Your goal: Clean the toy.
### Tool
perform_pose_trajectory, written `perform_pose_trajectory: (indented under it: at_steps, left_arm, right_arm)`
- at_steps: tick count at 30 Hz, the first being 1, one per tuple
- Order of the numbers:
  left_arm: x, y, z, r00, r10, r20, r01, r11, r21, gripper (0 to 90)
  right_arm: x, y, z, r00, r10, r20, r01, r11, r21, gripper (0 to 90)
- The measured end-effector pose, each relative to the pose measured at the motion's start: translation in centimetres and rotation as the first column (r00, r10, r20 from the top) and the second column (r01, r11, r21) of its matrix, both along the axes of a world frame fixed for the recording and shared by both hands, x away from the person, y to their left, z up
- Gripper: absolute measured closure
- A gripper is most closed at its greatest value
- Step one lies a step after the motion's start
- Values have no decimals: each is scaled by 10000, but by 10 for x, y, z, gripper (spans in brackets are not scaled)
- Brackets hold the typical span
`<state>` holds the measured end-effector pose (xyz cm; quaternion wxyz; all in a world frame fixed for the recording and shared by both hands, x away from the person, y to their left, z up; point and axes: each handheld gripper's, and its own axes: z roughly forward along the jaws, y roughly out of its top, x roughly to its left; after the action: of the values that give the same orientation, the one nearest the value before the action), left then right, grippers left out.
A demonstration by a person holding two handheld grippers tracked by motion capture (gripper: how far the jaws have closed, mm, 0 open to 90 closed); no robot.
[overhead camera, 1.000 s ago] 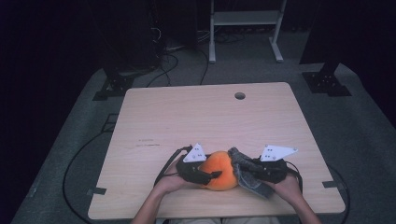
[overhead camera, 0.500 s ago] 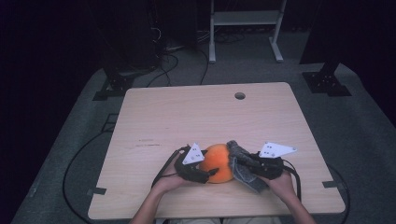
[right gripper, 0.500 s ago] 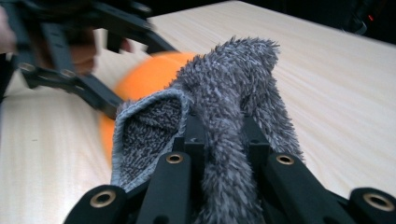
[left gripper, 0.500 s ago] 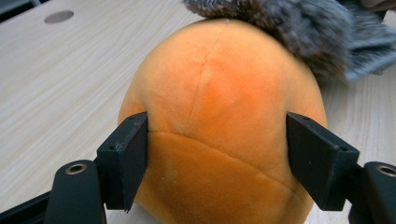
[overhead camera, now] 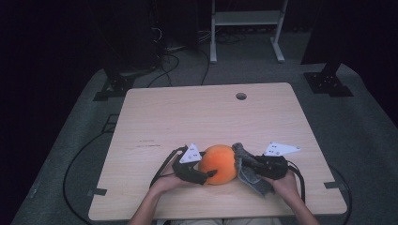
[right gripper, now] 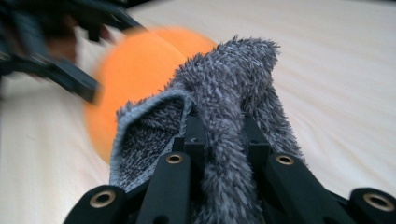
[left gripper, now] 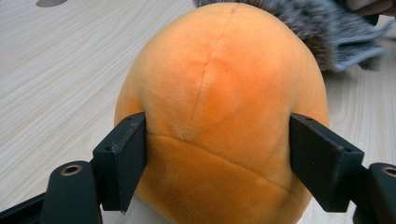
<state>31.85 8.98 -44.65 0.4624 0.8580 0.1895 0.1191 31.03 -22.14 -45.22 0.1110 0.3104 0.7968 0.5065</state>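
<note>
Left side first: the left hand (overhead camera: 165, 184) is seen at the near edge of the surface (overhead camera: 187, 117), with the left claw (overhead camera: 207, 174) pointed right, toward the middle. A black cable is trailed from it back over the near-left part of the surface. Its jaws have just been opening and are now set at a medium-wide gap, with the orange plush (overhead camera: 218, 164) between them. In the left gripper view both pads are seen against the plush's flanks, one each side, and the fabric is slightly dented at the left pad, so the plush is counted as gripped. A stitched seam is seen running up the middle of the plush and another across its lower part.

Centre: the orange plush is rested on the surface, near the front edge, roughly midway between the two hands. It is round and upright.

Just right of it: a grey fuzzy cloth (overhead camera: 256, 185) is pressed against the plush's right side. The cloth is clamped in the right claw (overhead camera: 248, 165), whose jaws are closed narrow with a fold of the pile pinched between them and more draped over both. The right claw is pointed left, toward the plush, and is held by the right hand (overhead camera: 284, 185).

Far side: a small round hole (overhead camera: 241, 96) is seen in the surface, well apart from everything else.
</note>
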Motion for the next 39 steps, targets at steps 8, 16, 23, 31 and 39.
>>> perform_pose_trajectory:
  at_steps: [8,16,23,31,39]
  left_arm:
    - [-6,-10,2,9966,-407,721,391,9990,230,235]
    - [-12,-16,4,9932,-656,961,617,9971,435,241]
    - [-14,-20,7,9909,-715,1137,660,9965,518,237]
    - [-13,-17,16,9931,-780,879,773,9969,112,139]
    - [-5,-8,6,9963,-833,220,831,9965,113,217]
  right_arm:
    - [-6,-3,20,9983,-78,570,47,9985,540,765]
    - [-4,14,17,9967,314,748,-335,9991,265,765]
    - [-7,-2,20,9987,-180,482,186,9997,-127,764]
    - [-15,34,33,9861,919,1382,-823,9939,-736,765]
    - [-10,15,25,9926,734,969,-692,9965,-464,764]
